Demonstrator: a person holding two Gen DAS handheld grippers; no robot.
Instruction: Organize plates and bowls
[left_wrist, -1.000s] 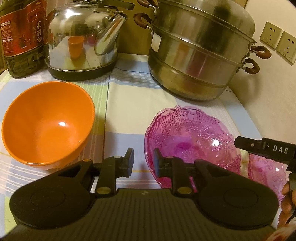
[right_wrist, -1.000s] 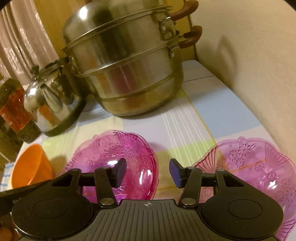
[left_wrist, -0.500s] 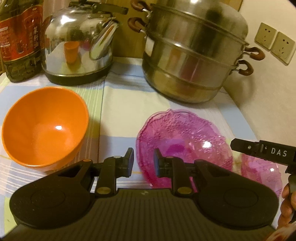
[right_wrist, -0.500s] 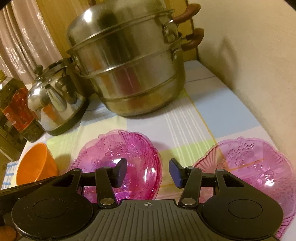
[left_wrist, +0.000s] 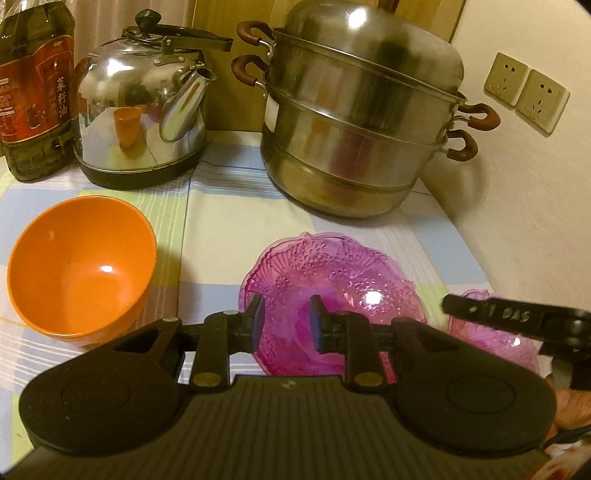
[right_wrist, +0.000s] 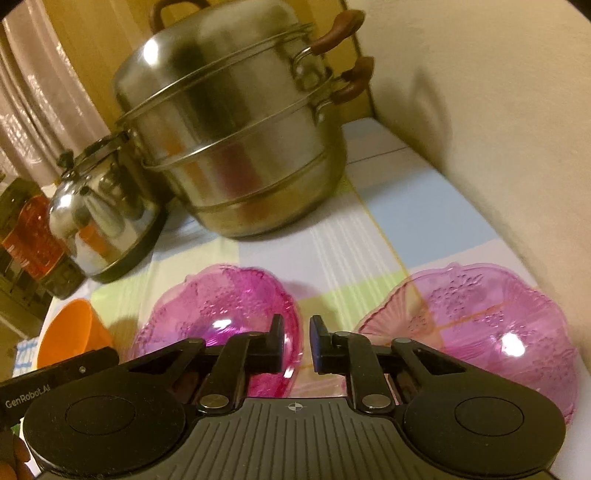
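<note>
The left gripper (left_wrist: 286, 321), its narrow jaws easing apart, held the near rim of one pink glass bowl (left_wrist: 351, 280). Only the right wrist view showed the second pink bowl (right_wrist: 491, 325) whole on the tablecloth (right_wrist: 424, 206), beside the empty, closed right gripper (right_wrist: 297, 343). The orange bowl (left_wrist: 81, 266) was half hidden there.

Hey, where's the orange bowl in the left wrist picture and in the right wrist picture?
Left wrist view: the orange bowl sits at the left, below the kettle.
Right wrist view: the orange bowl is at the lower left edge, partly hidden.
Shared landmark: the steamer pot at the back.
</note>
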